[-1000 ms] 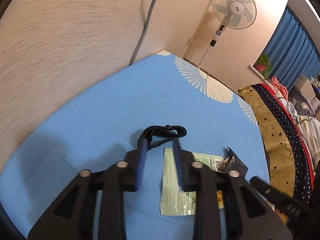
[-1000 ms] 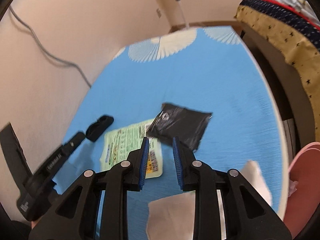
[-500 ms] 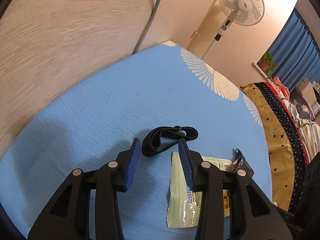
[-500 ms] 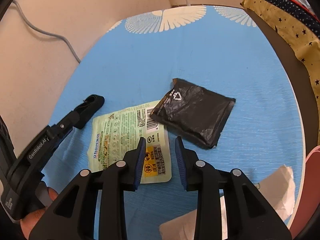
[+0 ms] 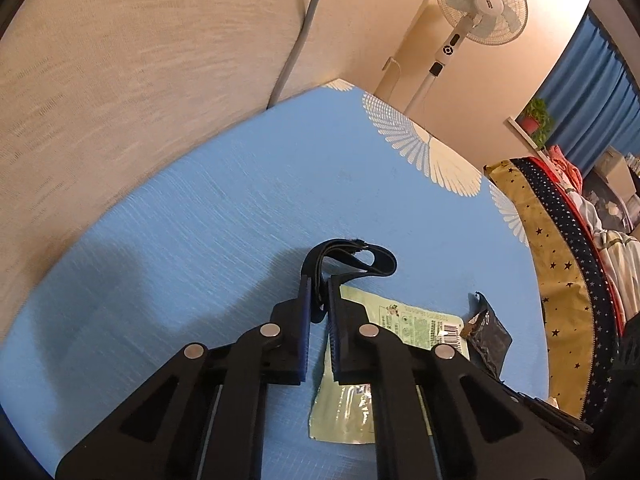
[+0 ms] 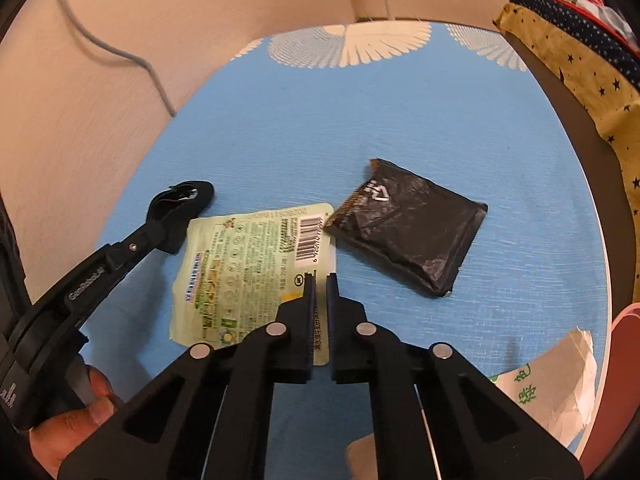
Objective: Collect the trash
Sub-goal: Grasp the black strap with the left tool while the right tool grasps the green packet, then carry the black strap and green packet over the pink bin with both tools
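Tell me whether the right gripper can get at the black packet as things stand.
Probably yes, once freed. The right gripper is shut on the green wrapper at its edge, so it is busy now. The black packet lies uncovered just beyond and to the right on the blue cloth, with nothing between them.

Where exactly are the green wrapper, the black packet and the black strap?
green wrapper (image 6: 248,264), right wrist view, printed middle.
black packet (image 6: 412,228), right wrist view, crinkled centre.
black strap (image 5: 376,258), left wrist view, far loop.
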The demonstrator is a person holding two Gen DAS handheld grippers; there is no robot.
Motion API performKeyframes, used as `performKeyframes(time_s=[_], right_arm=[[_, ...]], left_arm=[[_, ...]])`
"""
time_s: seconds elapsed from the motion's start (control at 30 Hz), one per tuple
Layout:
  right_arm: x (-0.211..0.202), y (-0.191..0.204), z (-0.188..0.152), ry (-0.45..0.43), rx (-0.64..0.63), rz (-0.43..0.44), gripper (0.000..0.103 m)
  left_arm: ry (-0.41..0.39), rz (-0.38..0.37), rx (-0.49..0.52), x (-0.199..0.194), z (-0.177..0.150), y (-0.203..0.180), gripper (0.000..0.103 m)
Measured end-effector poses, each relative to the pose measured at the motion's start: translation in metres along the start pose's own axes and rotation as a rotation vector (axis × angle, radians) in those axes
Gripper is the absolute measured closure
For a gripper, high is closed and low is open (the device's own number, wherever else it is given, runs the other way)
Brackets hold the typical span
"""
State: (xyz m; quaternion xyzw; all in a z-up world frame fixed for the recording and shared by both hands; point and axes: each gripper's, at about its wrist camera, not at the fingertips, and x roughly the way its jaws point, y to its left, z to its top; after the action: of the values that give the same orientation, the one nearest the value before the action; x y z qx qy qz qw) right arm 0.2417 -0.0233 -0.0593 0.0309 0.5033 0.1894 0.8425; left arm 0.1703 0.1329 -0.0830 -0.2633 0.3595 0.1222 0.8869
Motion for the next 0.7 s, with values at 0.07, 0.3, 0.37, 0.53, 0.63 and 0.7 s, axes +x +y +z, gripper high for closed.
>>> performKeyframes(time_s=[0.07,0.3,0.37,0.53,0.63,0.7], right_arm=[[-0.008,0.004,0.000,-0.023,-0.001,0.014,0.101],[-0.048,0.011,0.000,-0.104,-0.002,0.042,0.102],[-0.064,0.013,0.001,-0.134,-0.005,0.049,0.103],[-0.101,0.019,-0.001,-0.198,-0.026,0.056,0.103],[-0.120,0.021,-0.004,-0.220,-0.047,0.059,0.103],[-0.132,0.022,-0.008,-0.236,-0.049,0.059,0.103]], left_arm=[[-0.006,0.000,-0.003,-0.005,0.001,0.001,0.096],[-0.042,-0.004,-0.005,-0.031,0.005,0.004,0.096],[-0.057,-0.007,0.004,-0.042,0.007,0.002,0.096],[-0.092,-0.019,0.041,-0.068,0.008,-0.007,0.096],[-0.108,-0.030,0.063,-0.085,0.007,-0.013,0.096],[-0.119,-0.037,0.077,-0.095,0.006,-0.016,0.096]])
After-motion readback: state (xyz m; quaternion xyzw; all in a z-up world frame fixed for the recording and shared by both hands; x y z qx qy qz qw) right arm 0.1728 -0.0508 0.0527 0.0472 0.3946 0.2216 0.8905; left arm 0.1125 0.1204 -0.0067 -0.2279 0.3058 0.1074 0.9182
